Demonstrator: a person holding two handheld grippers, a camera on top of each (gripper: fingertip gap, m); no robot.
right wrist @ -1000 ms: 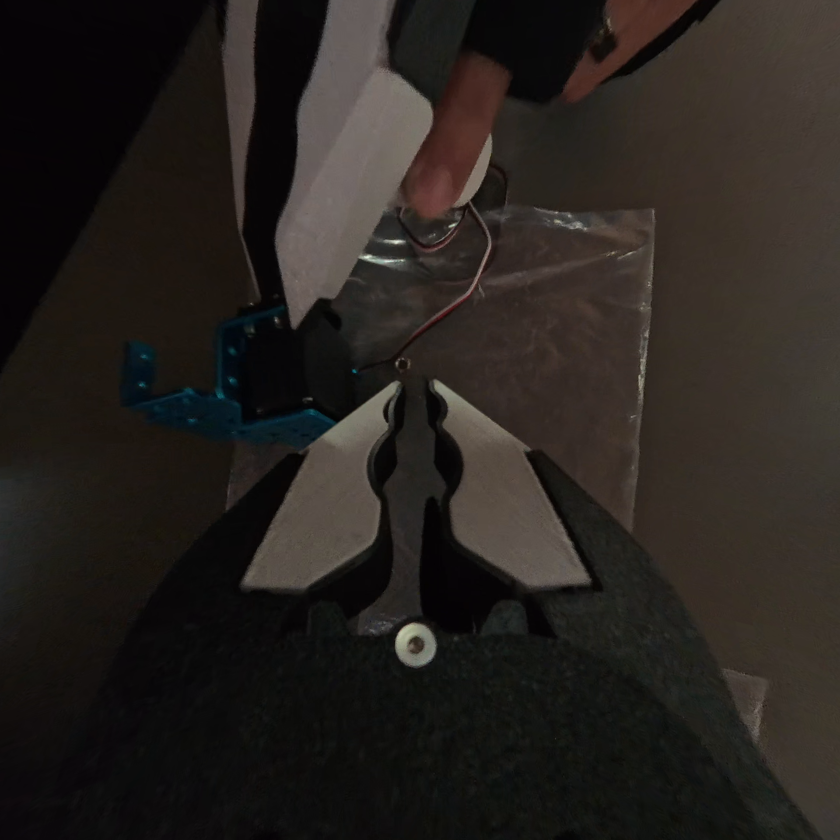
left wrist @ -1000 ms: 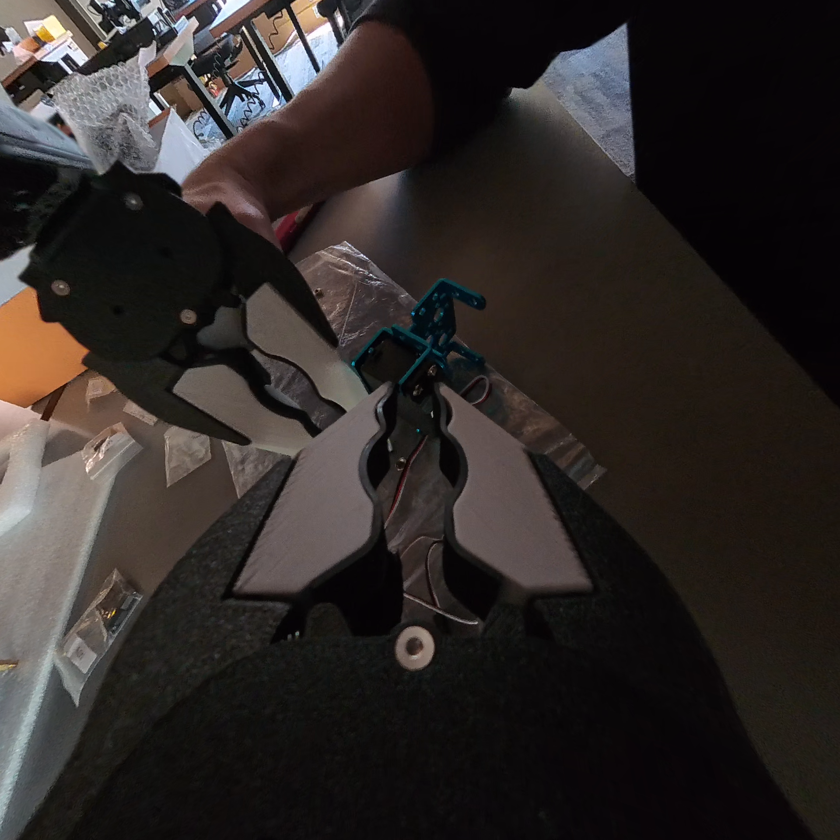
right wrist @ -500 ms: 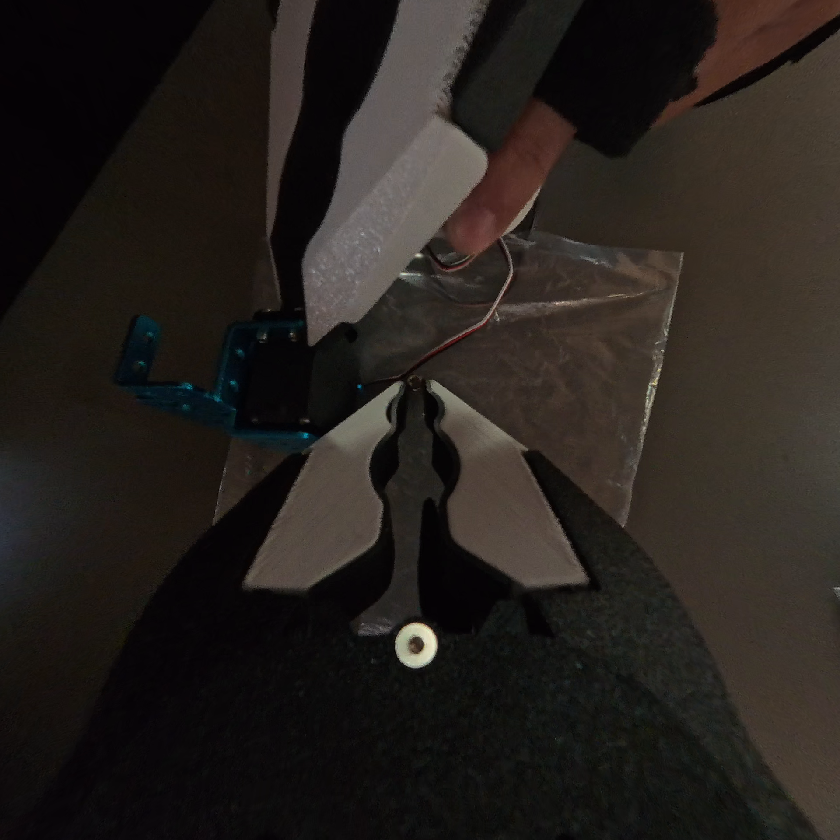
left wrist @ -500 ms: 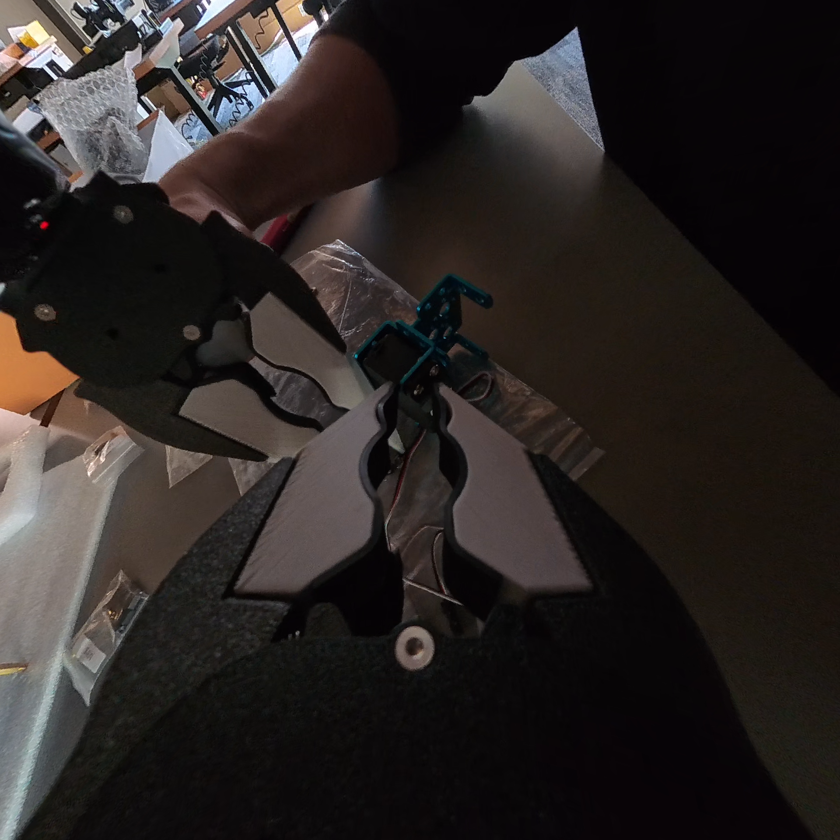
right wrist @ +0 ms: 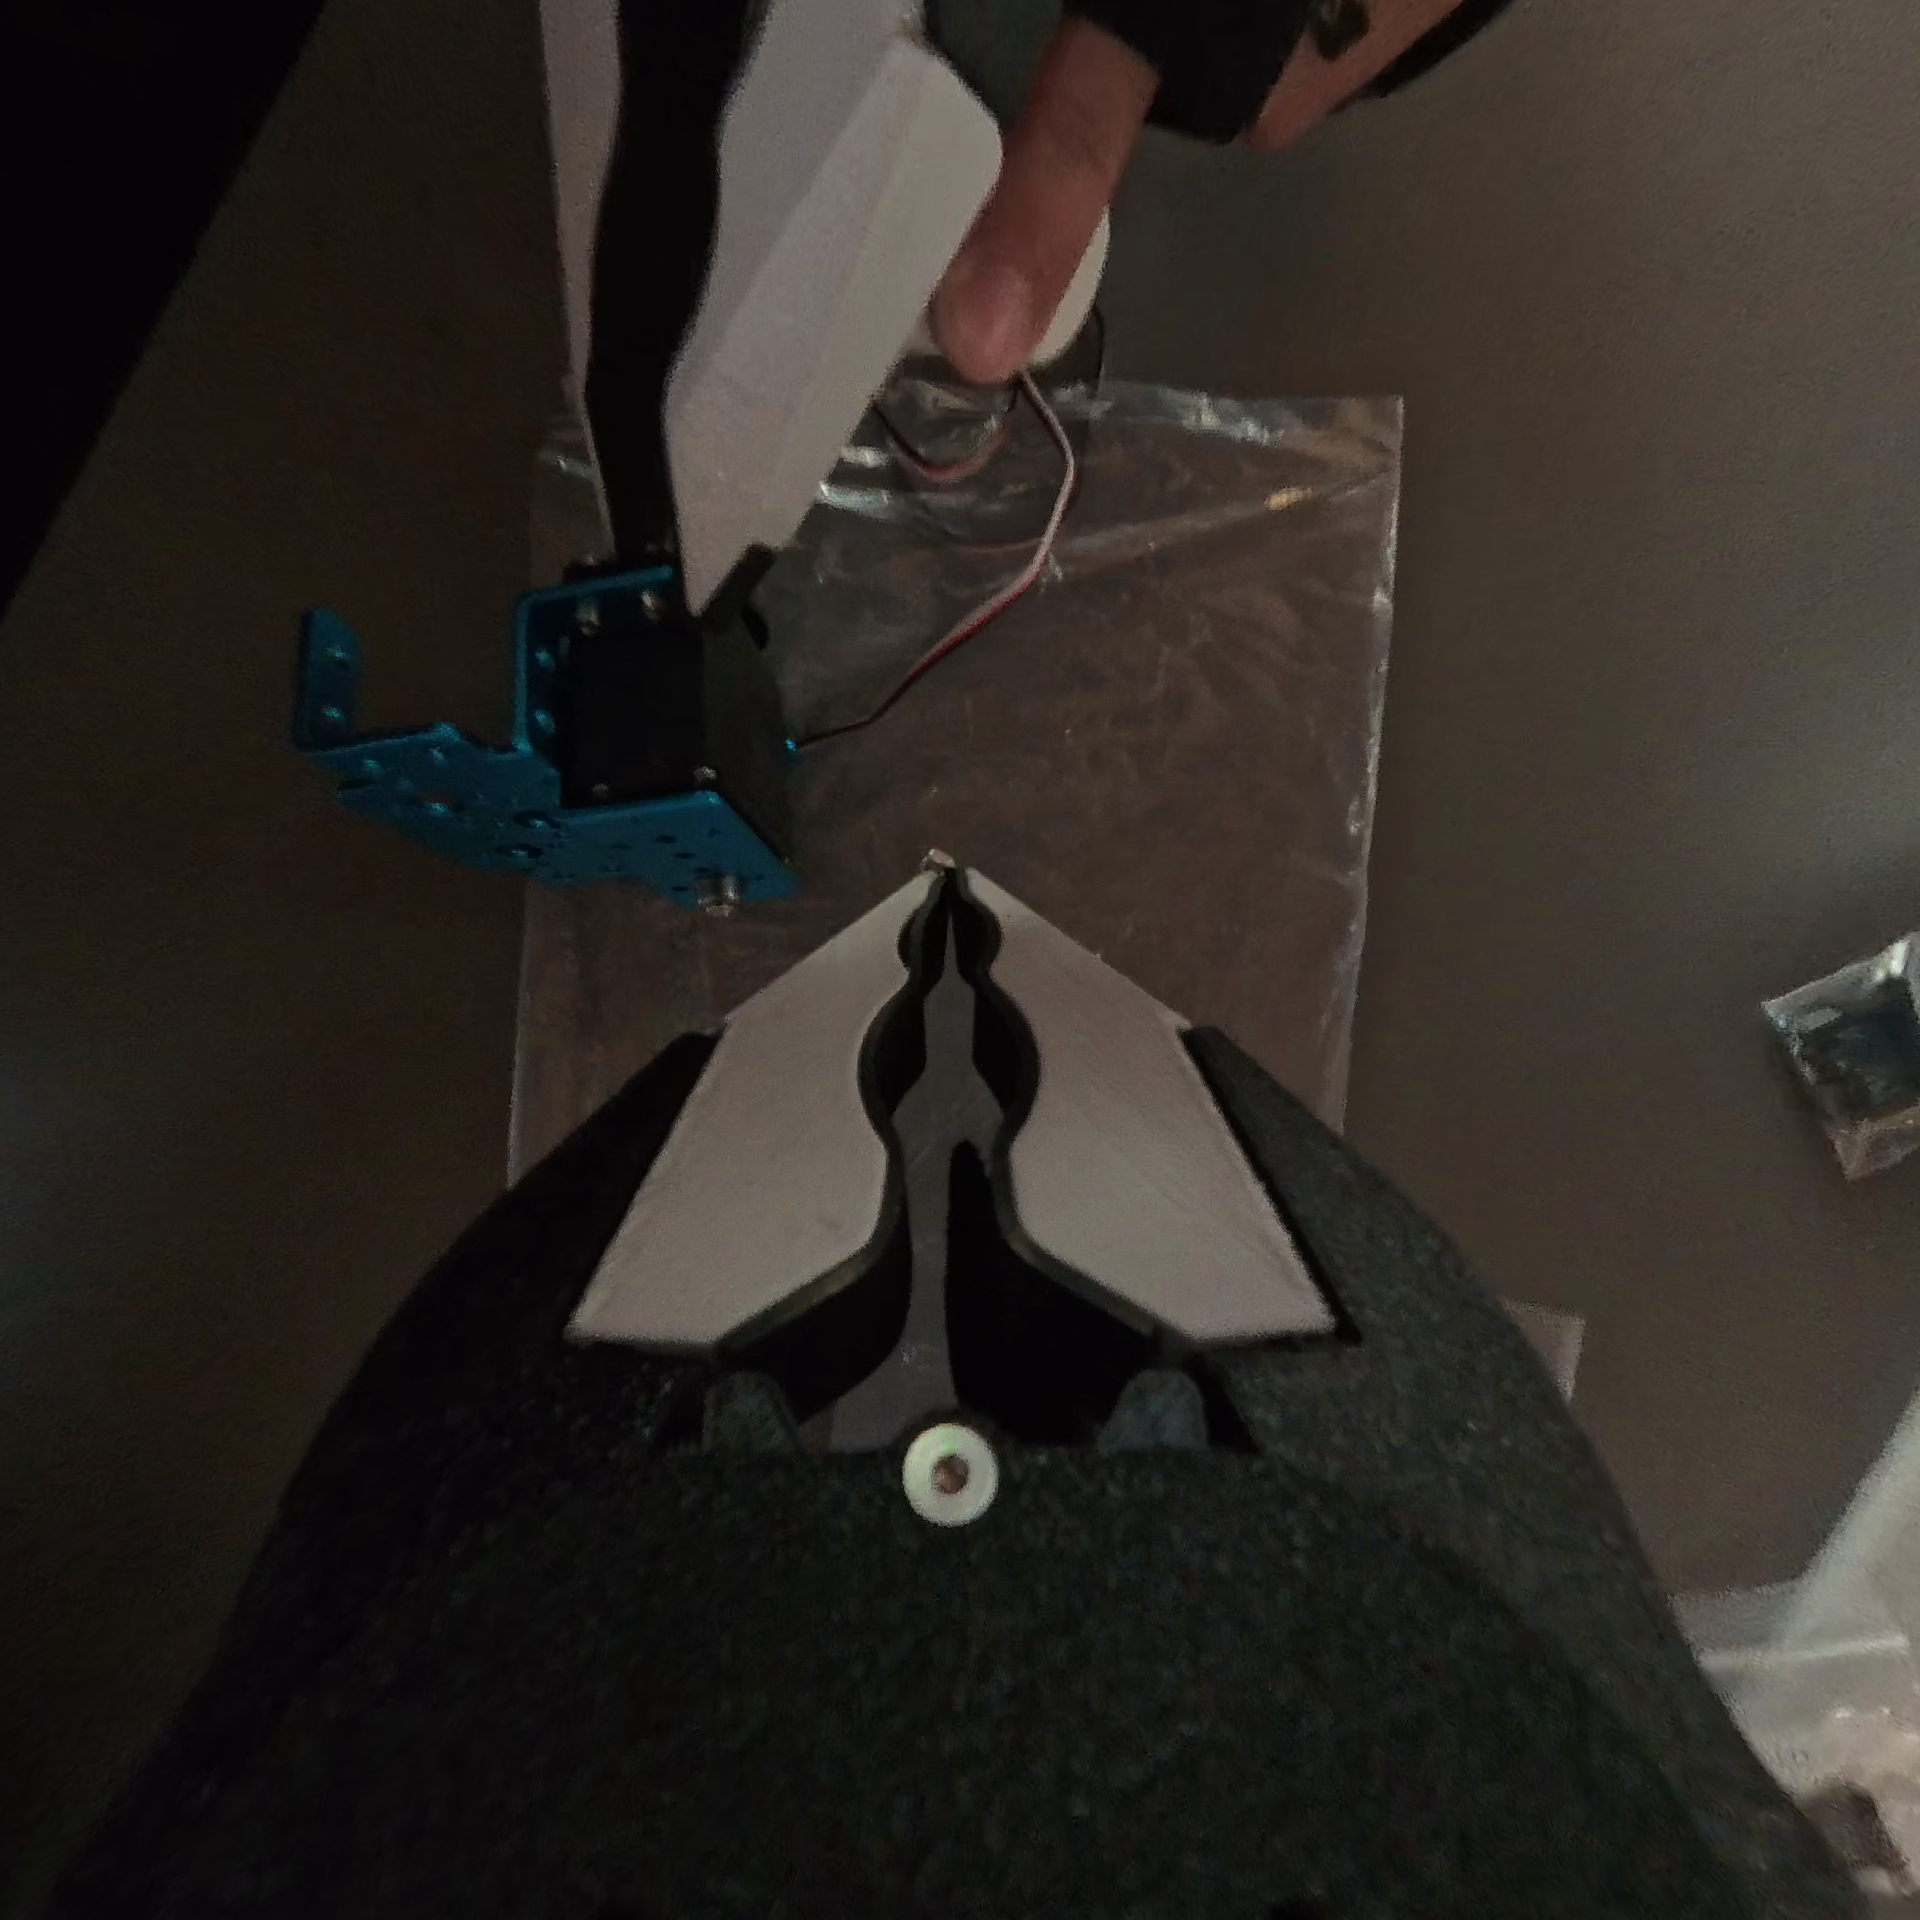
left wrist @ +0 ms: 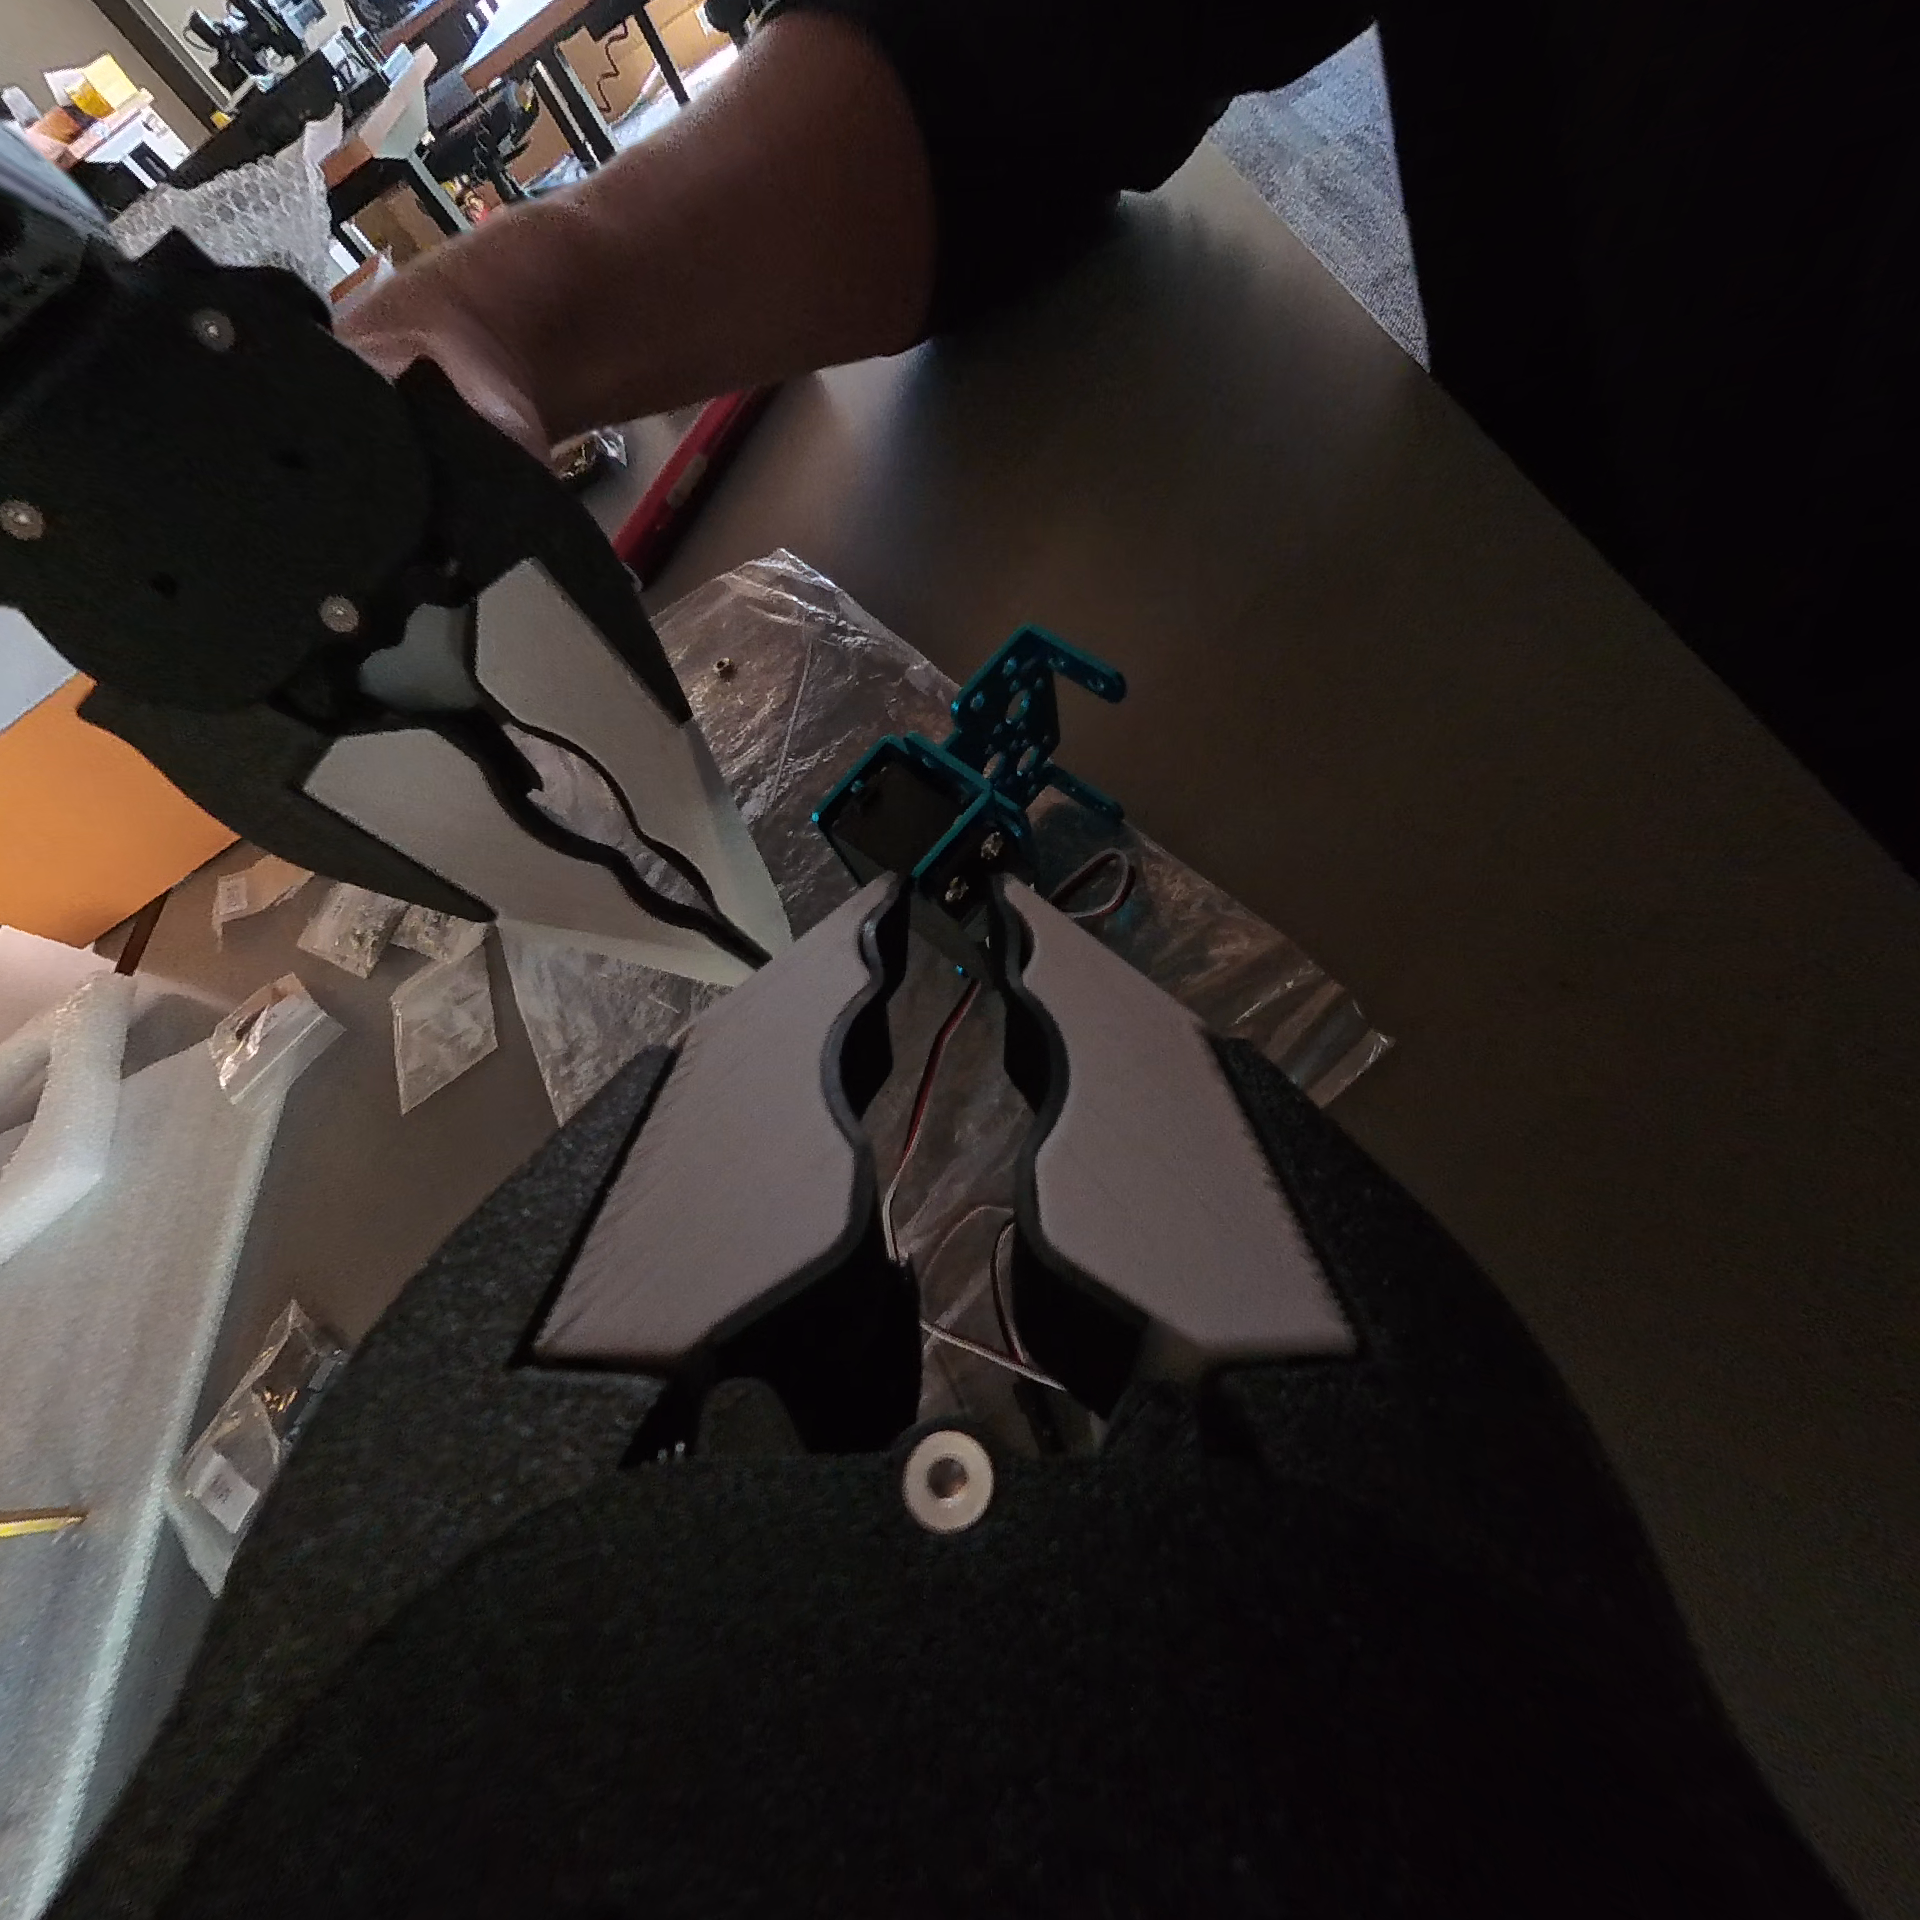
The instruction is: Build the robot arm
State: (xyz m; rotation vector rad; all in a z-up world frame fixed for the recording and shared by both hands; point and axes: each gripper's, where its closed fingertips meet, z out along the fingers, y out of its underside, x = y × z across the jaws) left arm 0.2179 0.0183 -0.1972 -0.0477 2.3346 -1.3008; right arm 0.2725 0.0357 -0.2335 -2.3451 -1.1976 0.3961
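Left tool [left wrist: 940,899]: fingertips clamped on the black servo body of the blue bracket assembly [left wrist: 971,790], mid-frame in the left wrist view. The same grip shows upper left of centre in the right wrist view, with the white fingers coming down onto the servo [right wrist: 665,717]. Servo wires [left wrist: 925,1132] run back between the left tool's fingers toward the camera.

Right tool [right wrist: 943,883]: fingers nearly together, with a tiny metal bit [right wrist: 940,858] right at the tips (too small to tell whether it's pinched or just touching). Cannot tell its grip state for sure. It sits just right of the blue bracket, not touching it, and appears at left in the left wrist view [left wrist: 753,951].

Under both: a clear plastic bag [right wrist: 1143,727] lying flat on the dark counter [right wrist: 1610,520]. The bracket's perforated blue plate hangs off the bag's left edge in the right wrist view.

A bare forearm [left wrist: 675,270] crosses the upper left of the left wrist view. A thumb [right wrist: 1023,249] shows at top centre of the right wrist view. Small parts bags [left wrist: 436,1023] and white foam sheet [left wrist: 94,1299] are at far left, with a red bar [left wrist: 691,478] behind the right tool.
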